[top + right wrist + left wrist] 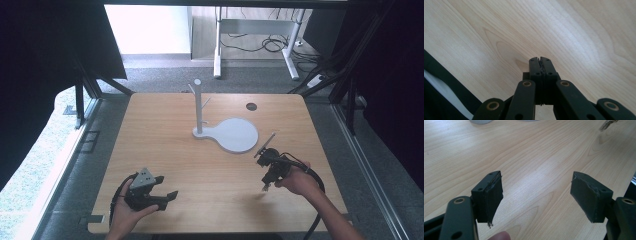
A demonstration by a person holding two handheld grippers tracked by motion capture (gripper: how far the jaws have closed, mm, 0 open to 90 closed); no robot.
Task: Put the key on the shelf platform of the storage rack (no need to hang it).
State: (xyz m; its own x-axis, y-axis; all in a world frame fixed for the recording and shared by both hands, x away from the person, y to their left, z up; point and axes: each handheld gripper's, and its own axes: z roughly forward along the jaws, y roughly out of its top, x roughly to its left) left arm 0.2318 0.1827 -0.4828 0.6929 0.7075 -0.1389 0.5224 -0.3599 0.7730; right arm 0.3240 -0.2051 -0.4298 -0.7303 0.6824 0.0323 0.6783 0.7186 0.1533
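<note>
Beyond both grippers stands white stand (226, 131), well apart; left gripper (167, 196) jaws spread; right gripper (265, 188) jaws pressed together, empty.

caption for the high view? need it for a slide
Person holds the open left gripper and shut right gripper over a wooden table; a white peg stand sits beyond.

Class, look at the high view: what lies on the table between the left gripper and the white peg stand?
Nothing: between the left gripper and the white peg stand the high view shows bare wooden table.
</note>
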